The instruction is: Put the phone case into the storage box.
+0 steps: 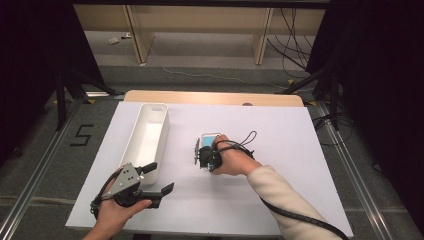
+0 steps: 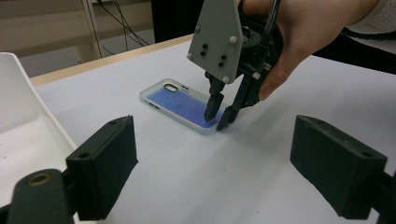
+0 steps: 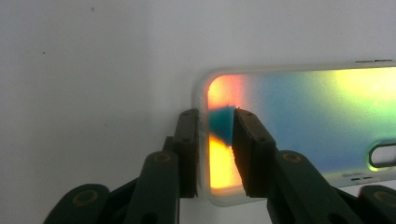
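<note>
A phone case [image 1: 210, 136] with an iridescent blue back lies flat on the white table cover, camera cutout toward the far end. My right gripper [image 1: 207, 151] points down at its near short end. In the right gripper view, the right gripper [image 3: 215, 114] straddles the case's [image 3: 303, 121] end rim: one pad is against the outside of the rim, the other stands over the inner face with a small gap. From the left gripper view, the right gripper [image 2: 216, 119] has its tips at the case's [image 2: 177, 100] near end. My left gripper [image 1: 159, 178] hovers open and empty at the front left.
A long white tray [image 1: 150, 107] stands left of the case, its rim [image 2: 18, 93] close to my left gripper [image 2: 215, 172]. The right gripper's cable loops on the table behind the hand. A wooden table edge runs along the back.
</note>
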The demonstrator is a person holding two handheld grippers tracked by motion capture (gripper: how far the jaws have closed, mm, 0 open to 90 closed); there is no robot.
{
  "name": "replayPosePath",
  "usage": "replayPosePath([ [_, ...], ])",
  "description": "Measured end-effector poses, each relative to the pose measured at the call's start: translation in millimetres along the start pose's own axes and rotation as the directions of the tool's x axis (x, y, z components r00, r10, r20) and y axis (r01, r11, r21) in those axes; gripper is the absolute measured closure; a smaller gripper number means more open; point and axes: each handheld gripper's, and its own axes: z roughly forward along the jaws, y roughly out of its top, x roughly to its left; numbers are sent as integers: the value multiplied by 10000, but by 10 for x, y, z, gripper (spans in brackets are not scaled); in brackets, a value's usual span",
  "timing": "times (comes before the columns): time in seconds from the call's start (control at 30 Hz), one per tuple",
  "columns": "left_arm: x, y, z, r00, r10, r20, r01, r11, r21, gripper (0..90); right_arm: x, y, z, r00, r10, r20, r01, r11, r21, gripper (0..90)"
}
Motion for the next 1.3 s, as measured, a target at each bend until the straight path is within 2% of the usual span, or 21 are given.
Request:
replayPosePath([
  [0.07,0,0,0,10000,8,-11,-8,10000,10,139,-8,-2,9,9999,-167,-35,166,9998,-102,762],
  [0.17,-1,1,-3,10000,13,-46,-13,10000,45,139,12,10,-1,9999,51,-131,-51,10000,21,780],
  [0.2,1,0,1,10000,1,7,-1,10000,2,139,2,8,0,9999,-101,-85,101,9999,71,785],
  [0.33,1,0,0,10000,9,-7,-9,10000,9,139,11,15,1,9999,-87,-120,88,9999,72,808],
  [0.37,-1,1,-3,10000,9,-43,-9,10000,47,139,-2,10,10,9995,-294,-124,293,9996,-38,813],
  [0.53,-4,1,-2,10000,1,-36,-1,10000,48,139,20,20,1,9997,-221,-124,221,9998,4,837],
  [0.57,-3,0,-2,10000,-4,-37,4,10000,45,139,21,26,5,9994,-353,-48,352,9992,-170,854],
  [0.67,-4,1,-1,10000,-2,-38,3,10000,46,139,19,29,0,9990,-392,-202,389,9992,-121,863],
  [0.73,-6,0,-1,10000,-3,-36,3,10000,55,139,11,23,11,9979,-647,10,647,9977,-199,865],
  [0.83,-2,0,-1,10000,9,-47,-8,10000,61,140,32,20,0,9992,-390,-57,390,9992,-21,870],
  [1.03,-2,0,-2,10000,12,-48,-11,10000,61,141,37,14,0,9990,-446,-76,445,9990,-83,876],
  [1.1,-3,0,-2,10000,11,-49,-10,10000,60,141,22,14,9,9970,-774,50,775,9966,-270,878],
  [1.17,-3,-1,-1,10000,10,-47,-10,10000,65,141,37,12,4,9980,-632,9,632,9978,-215,878],
  [1.2,-2,-1,-1,10000,17,-45,-17,10000,71,141,69,15,-9,9996,-269,-34,269,9996,-20,879],
  [1.3,-1,-1,-2,10000,16,-58,-16,10000,74,142,84,11,-11,9995,-300,84,300,9995,-38,880],
])
